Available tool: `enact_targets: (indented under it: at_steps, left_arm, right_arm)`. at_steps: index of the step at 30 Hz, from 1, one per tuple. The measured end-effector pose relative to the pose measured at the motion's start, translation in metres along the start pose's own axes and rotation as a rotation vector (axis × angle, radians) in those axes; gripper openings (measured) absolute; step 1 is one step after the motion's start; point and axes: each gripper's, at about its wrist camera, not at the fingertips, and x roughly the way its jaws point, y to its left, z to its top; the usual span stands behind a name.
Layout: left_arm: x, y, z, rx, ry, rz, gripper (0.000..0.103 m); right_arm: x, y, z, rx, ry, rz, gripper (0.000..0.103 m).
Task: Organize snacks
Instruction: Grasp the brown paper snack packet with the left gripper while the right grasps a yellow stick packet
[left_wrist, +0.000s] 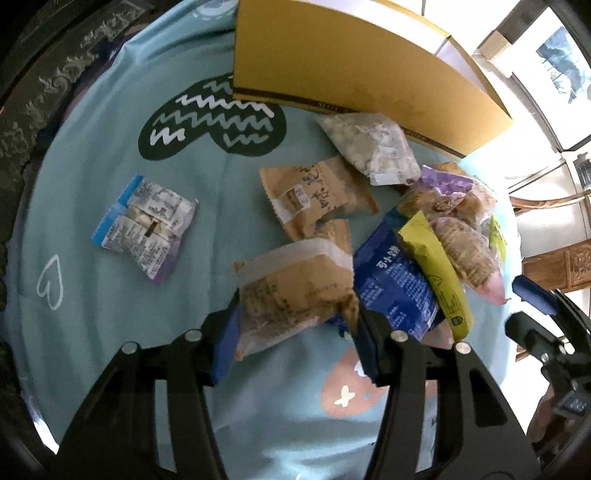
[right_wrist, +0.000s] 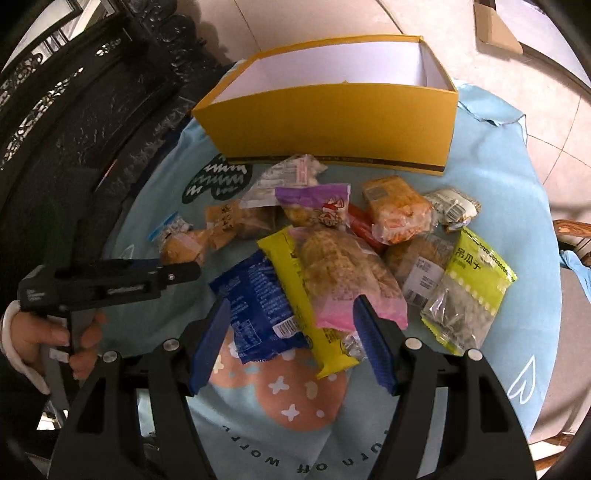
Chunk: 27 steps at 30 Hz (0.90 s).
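While a yellow box (right_wrist: 332, 122) is stood open on the blue cloth (right_wrist: 498, 206) well ahead of both tongs, the snack pile (right_wrist: 343, 258) is spread between. A brown packet (left_wrist: 295, 291) is clamped in the left tongs (left_wrist: 293, 332). The right tongs (right_wrist: 291, 343) are held open just above a blue packet (right_wrist: 255, 299) and a yellow packet (right_wrist: 306, 299).

Reading "吊瓜子" in dark characters on the lime-green seed packet (right_wrist: 476, 291) near the cloth's right edge. Catching "可小饼", or close to it, in white on the blue biscuit packet (left_wrist: 397, 284). Spotting upside-down lettering "of world" along the near edge of the tablecloth (right_wrist: 280, 469). Elsewhere only barcodes and print too small to read.
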Motion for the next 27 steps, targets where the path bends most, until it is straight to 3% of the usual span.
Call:
enact_targets:
  at_steps: [5,10,14,18,19,22,23,27]
  left_arm:
    - [-0.005,0.003,0.0,0.01,-0.004,-0.008,0.055]
    - [-0.001,-0.001,0.001,0.019,0.007,-0.006,0.055]
    - [0.002,-0.002,0.0,0.023,0.017,-0.002,0.055]
    - [0.001,-0.002,0.0,0.027,0.011,0.005,0.055]
    - [-0.001,-0.001,0.0,0.026,0.009,0.005,0.055]
    - [-0.003,-0.001,0.001,0.027,0.003,0.009,0.055]
    - [-0.003,0.0,0.001,0.026,0.001,0.008,0.055]
    - [-0.005,0.001,0.0,0.026,-0.004,0.009,0.055]
  right_arm:
    - [0.007,0.002,-0.003,-0.003,0.048,0.026,0.069]
    - [0.023,-0.007,-0.016,0.025,0.105,-0.007,0.069]
    - [0.042,0.001,-0.018,-0.011,0.14,0.006,0.06]
    - [0.064,0.005,-0.006,-0.05,0.144,-0.006,0.059]
    - [0.069,0.007,-0.001,-0.069,0.145,-0.018,0.055]
    - [0.076,0.009,0.005,-0.111,0.167,-0.056,0.026]
    - [0.078,0.007,0.005,-0.103,0.194,-0.048,0.021]
    - [0.067,0.004,-0.004,-0.131,0.188,-0.102,0.02]
